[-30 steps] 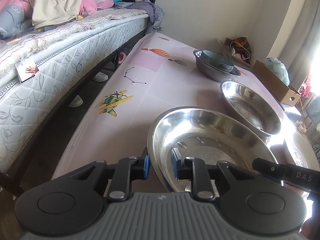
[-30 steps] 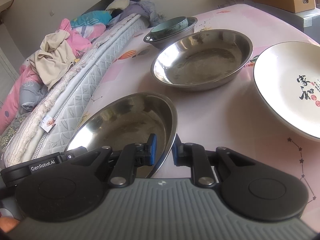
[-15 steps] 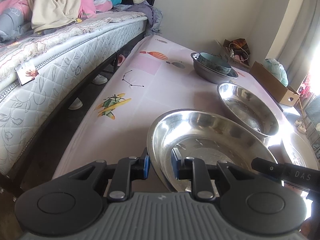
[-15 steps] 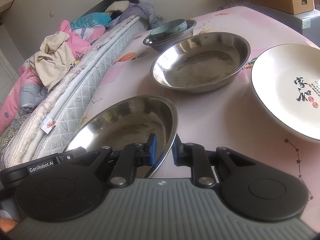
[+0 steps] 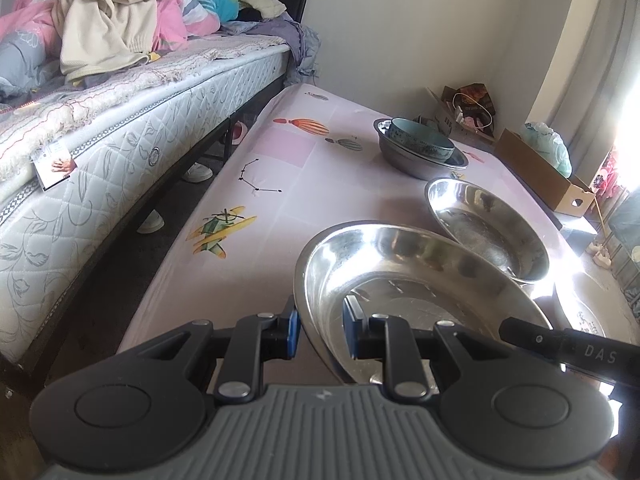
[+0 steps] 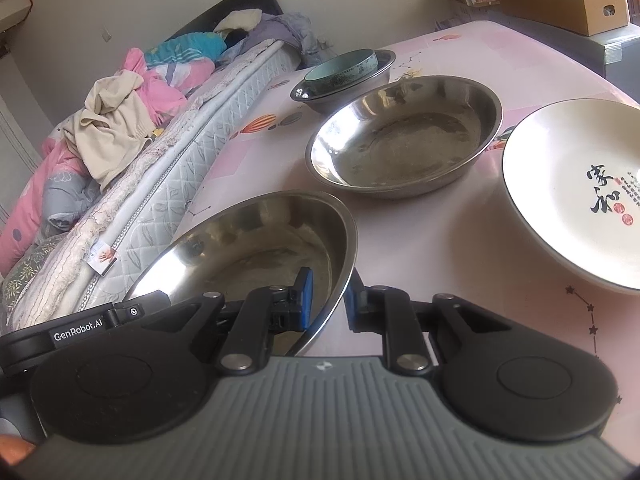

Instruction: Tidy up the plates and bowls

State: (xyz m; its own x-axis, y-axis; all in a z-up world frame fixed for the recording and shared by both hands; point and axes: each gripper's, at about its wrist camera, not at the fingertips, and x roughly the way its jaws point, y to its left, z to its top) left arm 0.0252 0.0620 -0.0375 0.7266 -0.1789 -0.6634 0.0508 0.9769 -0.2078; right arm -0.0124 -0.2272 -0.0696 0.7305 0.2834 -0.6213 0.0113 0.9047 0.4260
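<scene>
Now both grippers, left gripper [image 5: 319,330] and right gripper [image 6: 326,300], clench the steel bowl [image 5: 404,276] by opposite rims

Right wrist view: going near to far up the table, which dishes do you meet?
right gripper → held steel bowl → second steel bowl → teal bowl nested in a small steel bowl.

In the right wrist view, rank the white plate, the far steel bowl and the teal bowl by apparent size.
1. far steel bowl and white plate: similar, and the plate is cropped and nearer, so unranked.
2. teal bowl: clearly smallest, though farthest.
</scene>
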